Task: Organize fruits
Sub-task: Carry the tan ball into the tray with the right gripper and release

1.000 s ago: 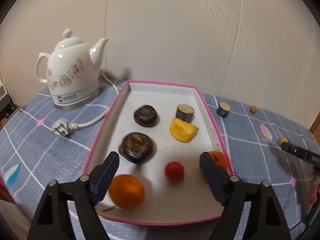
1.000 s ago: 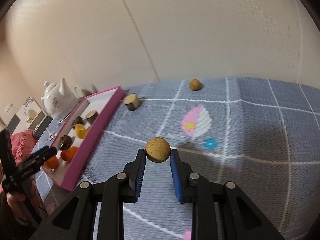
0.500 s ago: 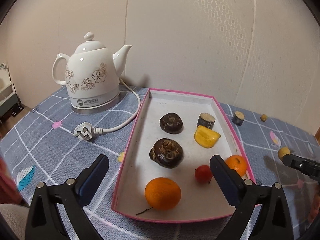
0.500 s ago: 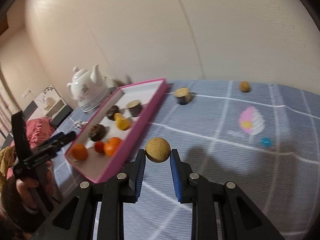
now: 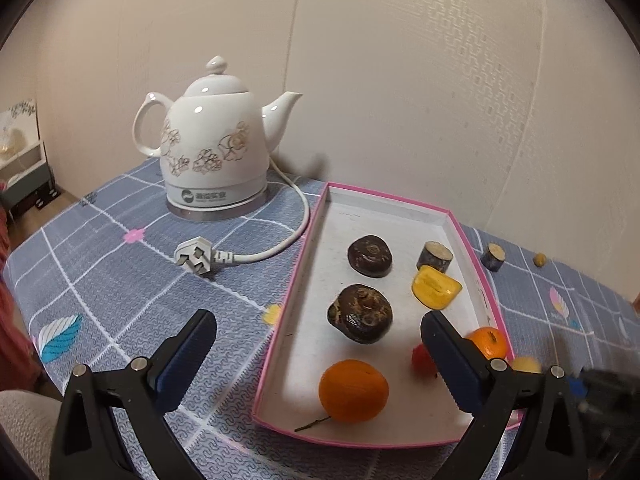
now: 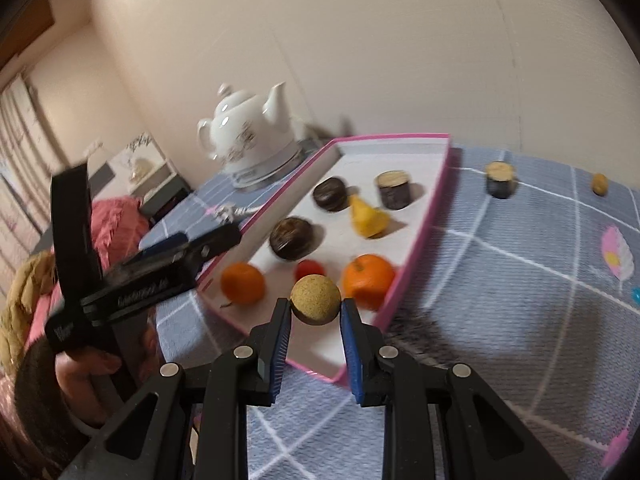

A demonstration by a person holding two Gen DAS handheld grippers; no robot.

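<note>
A pink-rimmed white tray [image 5: 294, 292] lies on the blue checked cloth. It holds two oranges [image 5: 353, 390] [image 5: 489, 342], a small red fruit [image 5: 422, 358], two dark brown fruits [image 5: 360, 314] [image 5: 370, 256], a yellow wedge [image 5: 436, 293] and a dark stub [image 5: 435, 256]. My left gripper [image 5: 316, 328] hangs wide open over the tray's near left rim, holding nothing. My right gripper [image 6: 316, 302] is shut on a round tan fruit [image 6: 316, 299] above the tray's near right corner [image 6: 384, 320]. Another dark stub [image 6: 500, 179] and a small tan ball [image 6: 599, 184] lie on the cloth beyond the tray.
A white flowered kettle [image 5: 212, 152] stands left of the tray, its cord and plug [image 5: 194, 256] lying on the cloth beside the rim. The table's edge drops off at the left. A person's hand [image 6: 84, 364] holds the left gripper's handle.
The left gripper's jaws spread wider and it drifted left off the tray's middle. The right gripper carried the tan fruit from the open cloth leftward to the tray's near corner.
</note>
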